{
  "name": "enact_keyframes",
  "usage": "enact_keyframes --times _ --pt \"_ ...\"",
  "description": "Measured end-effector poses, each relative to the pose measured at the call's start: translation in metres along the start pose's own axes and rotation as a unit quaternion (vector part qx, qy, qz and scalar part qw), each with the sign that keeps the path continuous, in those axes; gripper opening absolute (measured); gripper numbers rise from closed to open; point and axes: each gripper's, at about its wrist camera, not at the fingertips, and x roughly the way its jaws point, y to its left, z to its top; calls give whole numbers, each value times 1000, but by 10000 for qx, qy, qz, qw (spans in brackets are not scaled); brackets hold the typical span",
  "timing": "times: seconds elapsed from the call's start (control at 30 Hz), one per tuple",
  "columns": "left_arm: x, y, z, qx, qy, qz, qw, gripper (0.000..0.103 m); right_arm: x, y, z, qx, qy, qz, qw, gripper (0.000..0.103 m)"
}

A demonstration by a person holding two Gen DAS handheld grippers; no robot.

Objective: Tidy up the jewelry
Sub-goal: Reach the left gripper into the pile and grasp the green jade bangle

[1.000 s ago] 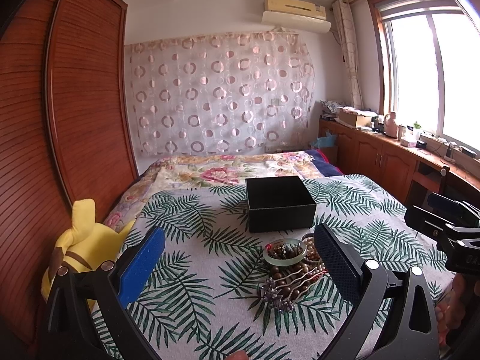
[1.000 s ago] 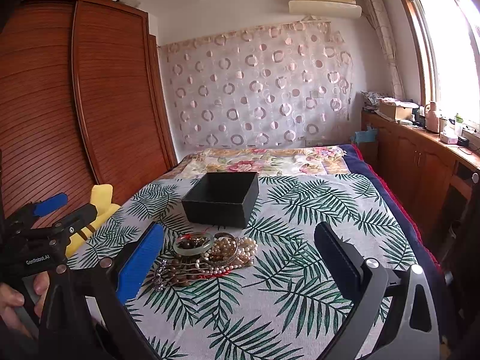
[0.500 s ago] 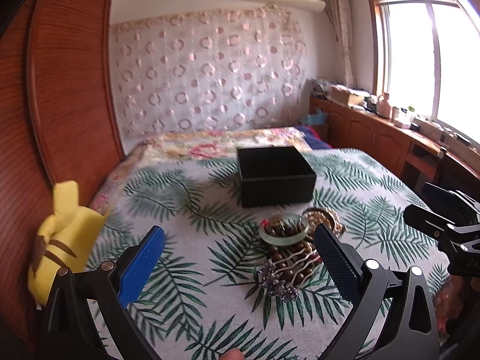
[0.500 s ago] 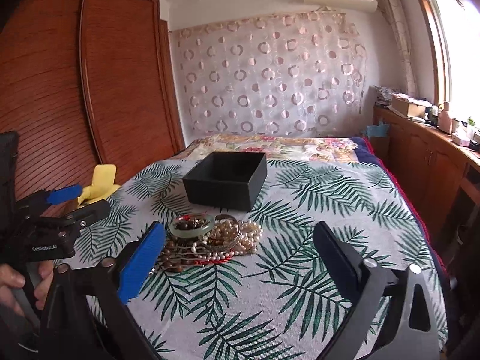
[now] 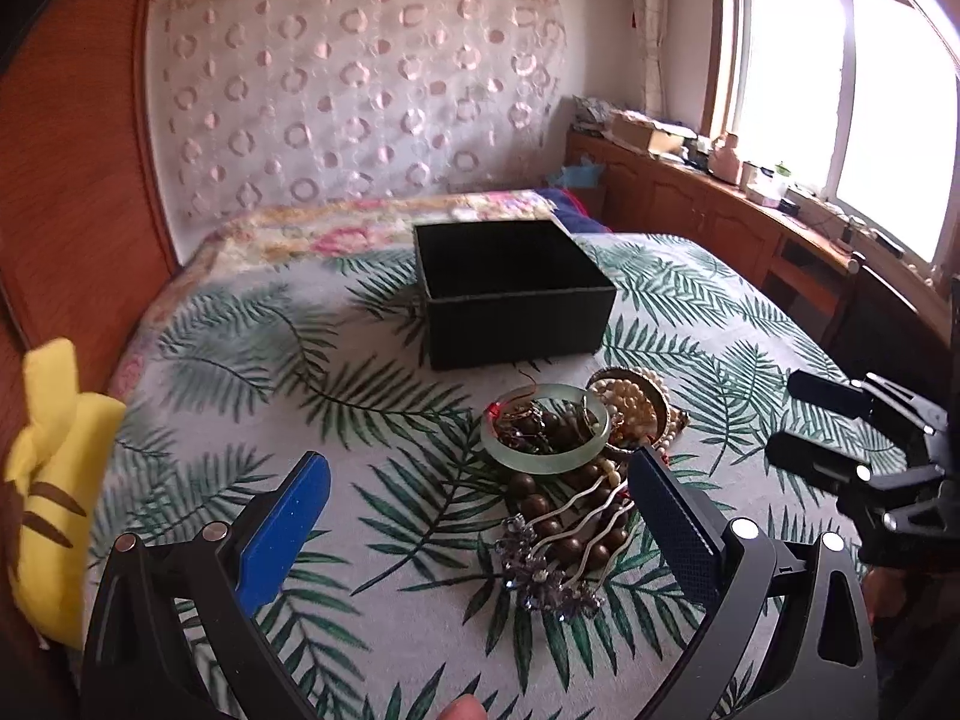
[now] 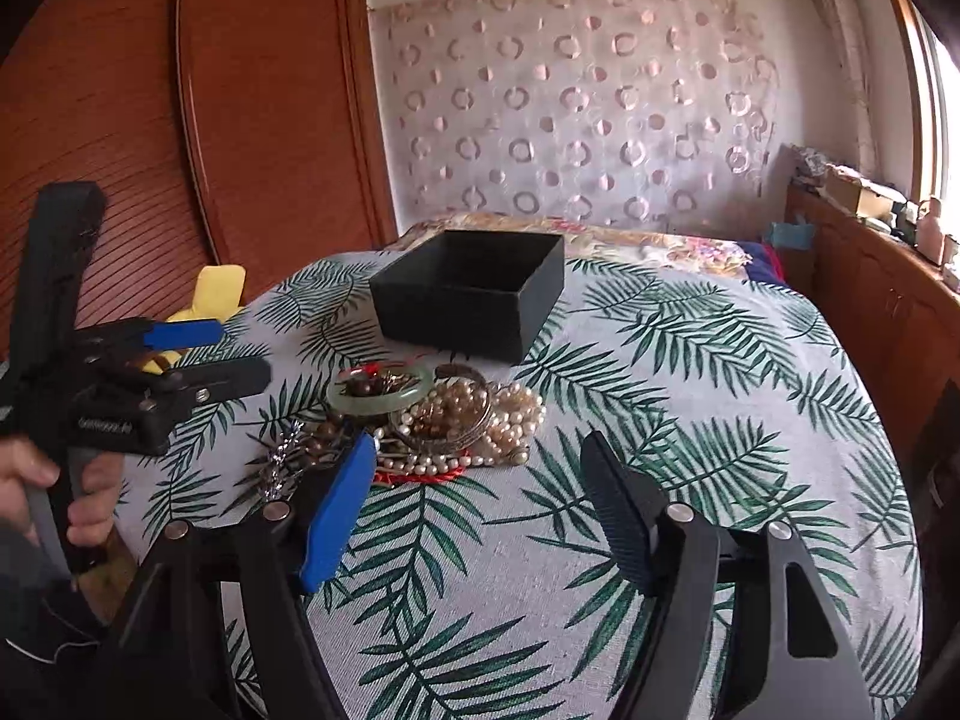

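Task looks barely started, by my read: black box (image 5: 516,294) sits open on the bed (image 5: 240,360), and the part of its interior in view looks empty; can't see the floor of it fully. All the jewelry is in one tangled pile (image 6: 420,420) just in front of the box: green bangle (image 5: 545,435) on top, pearl strands (image 6: 510,414) beside it, brown bead string (image 5: 558,516), wavy hair comb with crystal flower (image 5: 558,564) nearest the cameras. Left gripper (image 5: 480,516): fingers wide open, holding nothing, hovering over the near edge of the pile with the comb between the fingers. Right gripper (image 6: 480,504): fingers open, empty, just short of the pearls. Left to do: everything — pick each piece and drop it in the box. Tangle risk: beads and comb overlap, one pull may drag others.
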Motion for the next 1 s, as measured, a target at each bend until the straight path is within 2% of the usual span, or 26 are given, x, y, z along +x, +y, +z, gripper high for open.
enact_keyframes --times 0.23,0.3,0.57,0.6,0.7,0.83,0.87,0.9,1.0 --pt "27 0 16 70 285 -556 9980 96 5 5 -5 -89 106 28 9999 73" --pt "40 -4 19 109 473 -718 9962 96 5 6 -6 -115 121 35 9999 73" --pt "74 -10 24 231 902 -905 9915 95 15 11 -3 -295 269 120 9991 73" --pt "76 -9 24 234 964 -938 9906 94 16 11 -2 -302 276 119 9991 73" --pt "87 -8 26 274 1124 -914 9891 81 16 12 -2 -298 263 115 9991 73" --pt "95 -9 26 315 1257 -998 9865 79 17 12 0 -344 273 111 9990 73" --pt "96 -8 26 316 1257 -1022 9863 78 19 12 1 -365 275 105 9989 73" --pt "96 -7 27 299 1236 -1095 9858 69 20 12 2 -379 281 99 9988 73" --pt "93 -5 27 305 1170 -1083 9867 69 24 13 2 -440 315 103 9985 73"
